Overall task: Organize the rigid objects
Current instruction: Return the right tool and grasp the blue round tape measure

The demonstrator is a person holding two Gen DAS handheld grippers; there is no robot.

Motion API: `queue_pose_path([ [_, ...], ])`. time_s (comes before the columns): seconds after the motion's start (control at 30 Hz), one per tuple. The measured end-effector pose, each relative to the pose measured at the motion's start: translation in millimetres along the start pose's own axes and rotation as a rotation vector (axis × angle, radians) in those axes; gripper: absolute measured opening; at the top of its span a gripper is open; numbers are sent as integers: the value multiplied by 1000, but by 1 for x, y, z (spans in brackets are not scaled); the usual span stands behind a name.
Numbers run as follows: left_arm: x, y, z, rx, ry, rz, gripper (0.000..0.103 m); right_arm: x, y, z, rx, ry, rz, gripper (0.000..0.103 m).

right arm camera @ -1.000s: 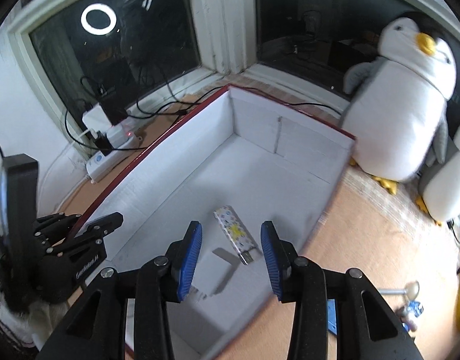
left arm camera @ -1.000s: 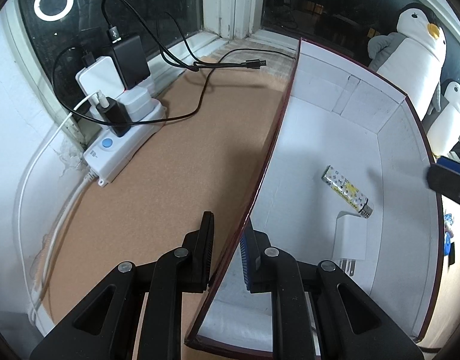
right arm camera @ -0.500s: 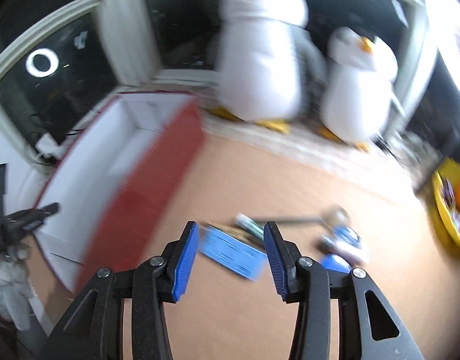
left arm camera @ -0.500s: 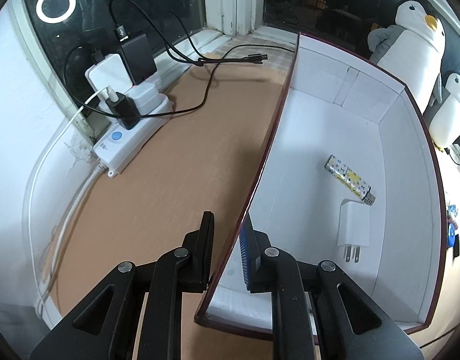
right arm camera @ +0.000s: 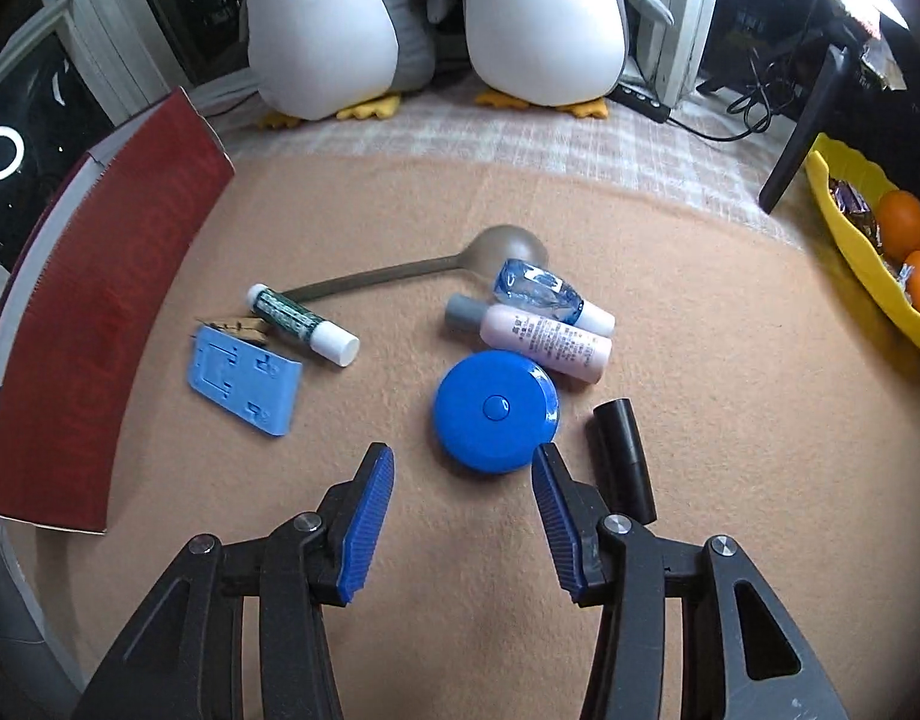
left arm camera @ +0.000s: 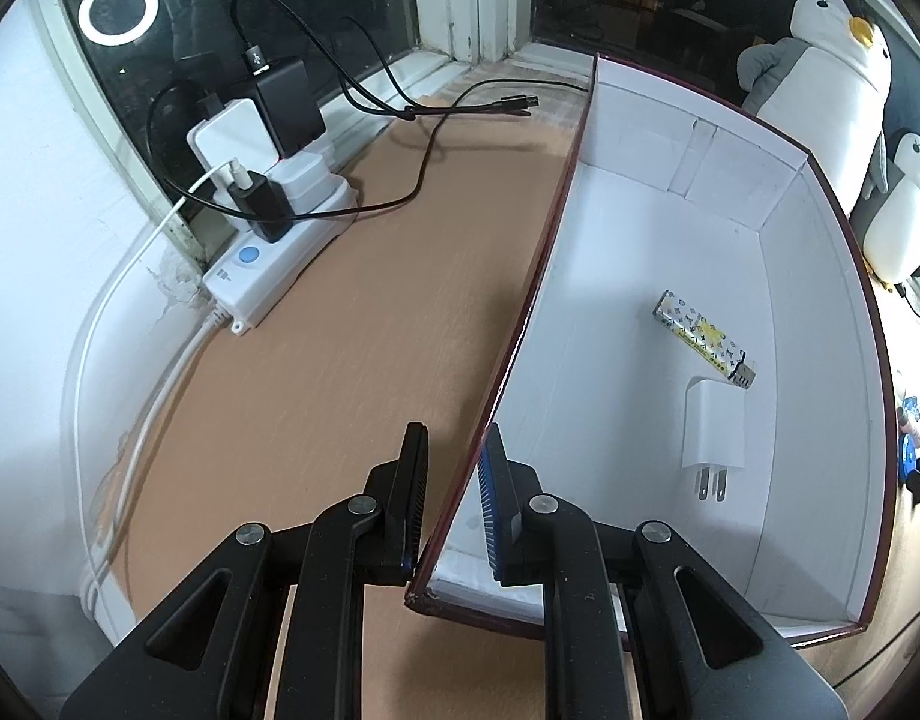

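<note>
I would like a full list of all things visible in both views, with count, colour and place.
box: 1, white inside, dark red outside, on tan mat
charger plug: 1, white, in box
patterned stick: 1, white-yellow, in box
power strip: 1, white, by window
round case: 1, blue, before right tool
flat card: 1, blue, near box
bottles: 2, pink and blue, touching
tube: 1, green-white
spoon: 1, grey
cylinder: 1, black
penguins: 2, white-grey, behind
yellow tray: 1, far right
left tool: shut on box wall
right tool: open, has just been opening, nothing between

Right tongs (right arm camera: 463, 474) now off the box (right arm camera: 99, 324), wider, over blue round case (right arm camera: 496, 411).
</note>
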State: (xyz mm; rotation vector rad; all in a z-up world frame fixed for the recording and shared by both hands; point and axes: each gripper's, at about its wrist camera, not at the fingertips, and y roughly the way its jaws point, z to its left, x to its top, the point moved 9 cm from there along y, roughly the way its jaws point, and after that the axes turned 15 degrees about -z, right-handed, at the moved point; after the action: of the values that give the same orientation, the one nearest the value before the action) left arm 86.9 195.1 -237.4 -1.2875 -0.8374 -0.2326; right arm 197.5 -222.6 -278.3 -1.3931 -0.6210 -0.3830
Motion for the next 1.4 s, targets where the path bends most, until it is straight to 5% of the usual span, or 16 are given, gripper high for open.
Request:
queue_pose_path([
  [0.2,0,-3,2,6,-10,-2,16,0,13,-3,-19,-11,15,52],
  [1.0,2,-1,2,-1,-23,-1,17,2,16,-5,-45,-29,38,46],
  [1.4,6,6,0,-17,-30,-5,17,39,-34,58,64,-80,-77,46],
])
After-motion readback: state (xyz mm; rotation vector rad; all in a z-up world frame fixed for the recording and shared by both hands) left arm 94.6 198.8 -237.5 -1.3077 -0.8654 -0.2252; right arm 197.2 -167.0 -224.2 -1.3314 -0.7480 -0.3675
